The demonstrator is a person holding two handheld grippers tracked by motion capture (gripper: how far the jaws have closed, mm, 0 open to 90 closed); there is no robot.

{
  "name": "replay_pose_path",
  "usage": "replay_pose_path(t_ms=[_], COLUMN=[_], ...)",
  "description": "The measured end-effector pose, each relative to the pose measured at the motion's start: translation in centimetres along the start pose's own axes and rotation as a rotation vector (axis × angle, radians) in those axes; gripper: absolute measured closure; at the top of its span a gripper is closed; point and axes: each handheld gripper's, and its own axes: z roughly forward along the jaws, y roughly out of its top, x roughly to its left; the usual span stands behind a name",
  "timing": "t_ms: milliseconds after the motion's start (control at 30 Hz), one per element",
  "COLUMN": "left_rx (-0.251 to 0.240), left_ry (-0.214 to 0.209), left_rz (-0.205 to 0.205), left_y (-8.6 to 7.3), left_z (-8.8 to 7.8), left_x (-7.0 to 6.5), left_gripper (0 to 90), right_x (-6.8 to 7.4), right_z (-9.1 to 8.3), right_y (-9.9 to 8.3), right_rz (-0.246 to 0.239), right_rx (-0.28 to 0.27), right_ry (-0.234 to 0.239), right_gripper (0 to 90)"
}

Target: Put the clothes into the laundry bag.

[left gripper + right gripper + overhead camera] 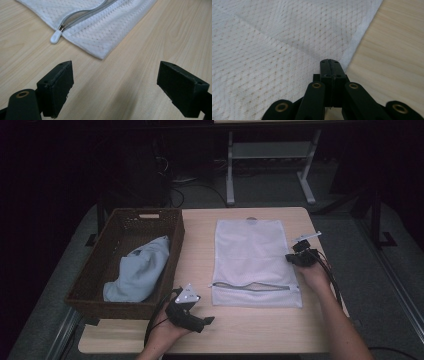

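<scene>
The white mesh laundry bag (254, 261) lies flat on the bench (200, 330), its long axis running away from the person and its grey zipper (250, 286) crossing the near end from side to side. The zipper pull (56, 36) sits at the bag's near left corner, just ahead of the left gripper (115, 87), whose jaws stand released and wide apart over bare wood, touching nothing. So the left hand is the nearer one to the pull, which lies forward and slightly left of that gripper's line. The right gripper (329, 65) is at the bag's right edge, jaws clenched tight together; it seems to pinch the mesh hem, though from its own view the fabric between the jaws is hard to make out (the tips may merely rest on it). To the left stands a dark wicker basket (85, 285) holding a pale blue garment (140, 270), whose lower part is hidden by the basket's near wall.
</scene>
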Motion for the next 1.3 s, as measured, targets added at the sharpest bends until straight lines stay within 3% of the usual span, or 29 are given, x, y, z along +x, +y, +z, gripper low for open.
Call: replay_pose_path(t_ms=[667,1000,1300], left_rx=[0.002,0.0,0.0], left_ry=[0.004,0.004,0.006], left_rz=[0.002,0.001,0.001], left_y=[0.0,0.0,0.0], left_z=[0.0,0.0,0.0], left_x=[0.0,0.0,0.0], left_gripper=[13.1,13.2,13.1], right_x=[-3.1,-5.0,-6.4], right_z=[-1.7,-2.7,-3.6], right_y=[-1.6,-2.7,-3.6], right_rz=[0.04,0.083,0.085], right_rx=[0.041,0.054,0.075], right_ry=[-0.011,-0.026,-0.088], right_gripper=[89.4,89.5,89.5])
